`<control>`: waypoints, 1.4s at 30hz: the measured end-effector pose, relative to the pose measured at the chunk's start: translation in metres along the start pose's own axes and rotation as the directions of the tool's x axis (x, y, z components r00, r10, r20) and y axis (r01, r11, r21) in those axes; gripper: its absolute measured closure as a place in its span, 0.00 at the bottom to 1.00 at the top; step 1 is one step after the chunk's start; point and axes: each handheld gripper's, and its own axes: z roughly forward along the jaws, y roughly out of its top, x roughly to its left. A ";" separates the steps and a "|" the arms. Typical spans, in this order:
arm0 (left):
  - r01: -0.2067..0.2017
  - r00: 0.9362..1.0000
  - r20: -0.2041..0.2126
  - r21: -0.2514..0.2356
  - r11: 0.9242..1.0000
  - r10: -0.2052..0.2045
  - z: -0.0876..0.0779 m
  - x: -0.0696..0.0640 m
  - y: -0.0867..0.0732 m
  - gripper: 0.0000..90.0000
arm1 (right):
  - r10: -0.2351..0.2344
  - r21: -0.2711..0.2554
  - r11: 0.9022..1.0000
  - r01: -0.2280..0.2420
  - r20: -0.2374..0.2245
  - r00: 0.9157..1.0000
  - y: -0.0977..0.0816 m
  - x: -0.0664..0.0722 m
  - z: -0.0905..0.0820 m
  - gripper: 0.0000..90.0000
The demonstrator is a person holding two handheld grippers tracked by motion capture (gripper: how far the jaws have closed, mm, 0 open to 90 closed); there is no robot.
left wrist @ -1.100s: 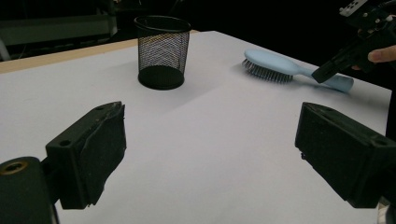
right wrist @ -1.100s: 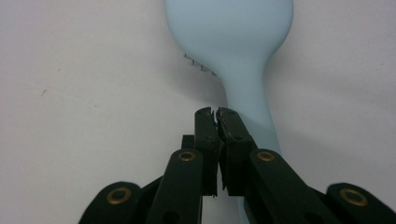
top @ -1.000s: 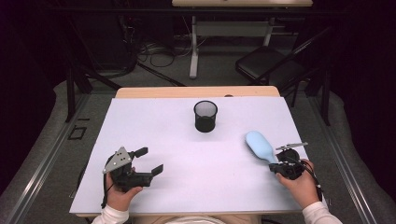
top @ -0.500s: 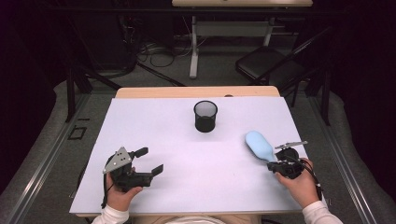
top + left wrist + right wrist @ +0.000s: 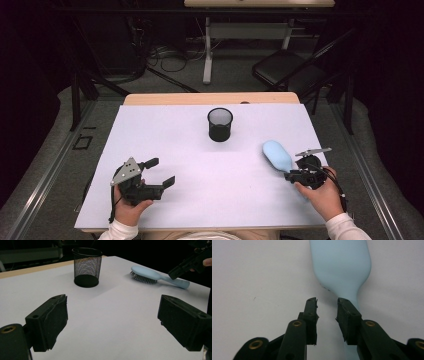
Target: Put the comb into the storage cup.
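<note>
A light blue hairbrush (image 5: 276, 155) lies bristles down on the white table (image 5: 165, 130) at the right; it is also in the left gripper view (image 5: 147, 273). My right gripper (image 5: 290, 174) hovers at its handle end. Its jaws have just been opening and stand a little apart, with bare table in the gap (image 5: 327, 302). The brush's handle (image 5: 348, 293) runs beneath the right-hand jaw. A black mesh cup (image 5: 220, 125) stands upright at the table's middle back (image 5: 87, 266). My left gripper (image 5: 162, 171) rests at the front left, wide open (image 5: 112, 322) and holding nothing.
The other hand's gripper (image 5: 182, 265) shows at the far right of the left gripper view, over the brush handle. A folding chair (image 5: 290, 75) and desk legs stand on the floor beyond the table's far edge.
</note>
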 end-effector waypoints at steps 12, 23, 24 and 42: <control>0.003 1.000 -0.003 0.002 1.000 -0.003 0.000 0.000 0.000 0.10 | -0.003 -0.016 1.000 0.003 -0.007 1.000 0.009 -0.005 -0.009 0.57; 0.003 1.000 0.001 0.004 1.000 -0.003 0.001 0.001 0.000 0.10 | -0.021 -0.013 1.000 0.021 -0.007 1.000 0.011 -0.011 -0.012 0.46; 0.003 1.000 -0.003 0.004 1.000 -0.003 0.001 0.000 0.000 0.10 | -0.026 -0.010 1.000 0.026 0.000 1.000 0.011 -0.011 -0.012 0.46; 0.001 1.000 0.005 0.004 1.000 -0.001 0.001 0.000 0.000 0.11 | -0.105 0.003 0.994 0.105 0.031 0.994 0.016 -0.006 -0.010 0.40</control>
